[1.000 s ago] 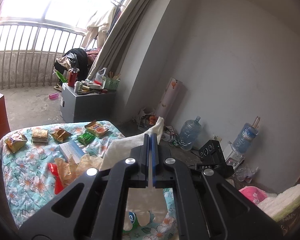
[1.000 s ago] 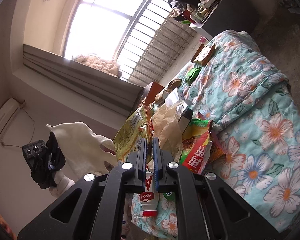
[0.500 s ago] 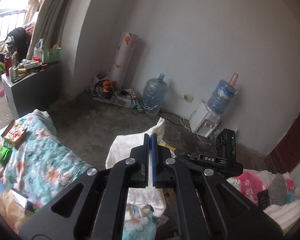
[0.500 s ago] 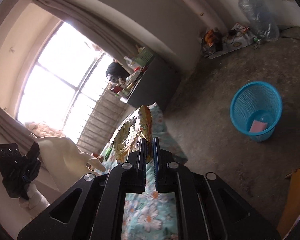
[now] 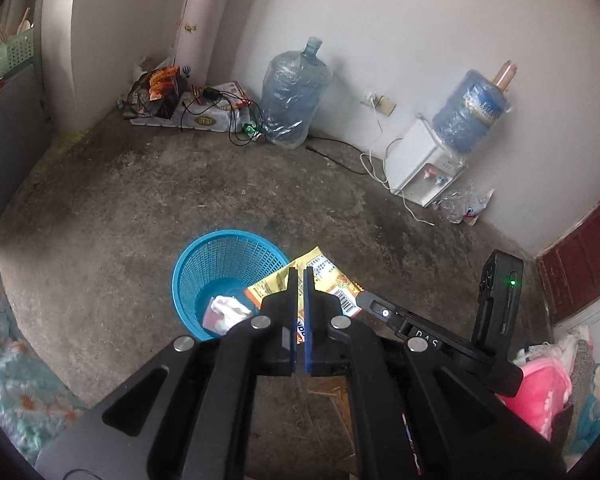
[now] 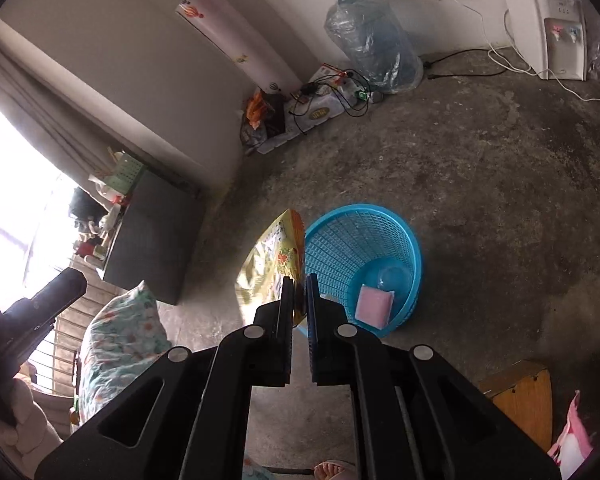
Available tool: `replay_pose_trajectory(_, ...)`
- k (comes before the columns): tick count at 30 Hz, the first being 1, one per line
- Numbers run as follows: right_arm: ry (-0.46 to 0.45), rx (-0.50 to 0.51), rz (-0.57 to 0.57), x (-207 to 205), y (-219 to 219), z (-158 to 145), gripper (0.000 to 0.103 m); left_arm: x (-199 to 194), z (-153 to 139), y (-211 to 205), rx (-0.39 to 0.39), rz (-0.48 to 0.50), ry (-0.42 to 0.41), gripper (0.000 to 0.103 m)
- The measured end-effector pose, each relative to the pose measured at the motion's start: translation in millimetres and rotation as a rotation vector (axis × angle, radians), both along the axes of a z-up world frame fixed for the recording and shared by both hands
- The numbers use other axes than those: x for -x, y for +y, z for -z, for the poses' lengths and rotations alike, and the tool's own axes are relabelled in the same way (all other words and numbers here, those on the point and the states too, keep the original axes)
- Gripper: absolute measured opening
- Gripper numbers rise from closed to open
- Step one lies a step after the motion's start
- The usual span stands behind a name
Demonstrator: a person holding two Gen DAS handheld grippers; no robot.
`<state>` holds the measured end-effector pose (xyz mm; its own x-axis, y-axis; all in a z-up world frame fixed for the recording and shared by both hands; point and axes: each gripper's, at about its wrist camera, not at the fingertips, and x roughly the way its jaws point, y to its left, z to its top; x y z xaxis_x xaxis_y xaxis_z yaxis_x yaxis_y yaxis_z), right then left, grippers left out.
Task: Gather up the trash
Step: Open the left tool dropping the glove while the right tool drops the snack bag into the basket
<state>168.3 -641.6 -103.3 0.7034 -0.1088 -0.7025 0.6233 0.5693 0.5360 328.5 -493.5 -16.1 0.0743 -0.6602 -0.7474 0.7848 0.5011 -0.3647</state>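
Underfoot, stained concrete floor (image 5: 140,184); blue basket (image 6: 364,236) (beside yellow wrapper (image 6: 276,264))

My right gripper (image 6: 299,280) is clamped on a yellow snack wrapper (image 6: 274,266), held just beside the blue basket (image 6: 396,236) on the concrete floor (image 6: 480,184); a pink sponge (image 6: 374,304) lies inside.

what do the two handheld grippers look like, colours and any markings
Both the left gripper and right gripper are matte black, with triangular cut-out linkage arms, round silver pivot bolts and two flat parallel fingers lined with blue pads. From the left wrist view, the right unit shows white lettering and a small green light.
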Motion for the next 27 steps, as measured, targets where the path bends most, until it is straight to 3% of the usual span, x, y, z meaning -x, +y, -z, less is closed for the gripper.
replay_pose_trajectory(7,0.137,-0.006,0.003,-55,-40,55,0.015,-26,49,-54,-0.07,-0.059,0.049,0.001)
replay_pose_trajectory(8,0.166,-0.022,-0.012,-63,-43,65,0.028,-26,51,-52,-0.07,-0.064,0.055,0.001)
replay_pose_trajectory(9,0.197,-0.033,-0.015,-68,-45,73,0.047,-26,51,-49,-0.068,-0.062,0.063,0.001)
replay_pose_trajectory(13,0.274,-0.002,-0.019,-73,-45,94,0.05,-23,45,-27,-0.077,-0.061,0.048,0.026)
replay_pose_trajectory(15,0.268,-0.013,-0.011,-64,-41,97,0.05,-22,37,-12,-0.074,-0.067,0.031,0.032)
replay_pose_trajectory(20,0.253,0.05,-0.038,-42,-23,83,0.05,-13,2,42,-0.045,-0.095,0.013,0.039)
replay_pose_trajectory(24,0.222,0.165,-0.106,-27,7,47,0.052,1,-33,108,-0.018,-0.119,-0.029,0.046)
replay_pose_trajectory(25,0.212,0.204,-0.126,-24,17,34,0.054,7,-42,128,-0.01,-0.127,-0.042,0.048)
replay_pose_trajectory(27,0.169,0.286,-0.166,-18,40,5,0.07,21,-61,168,0.011,-0.153,-0.074,0.055)
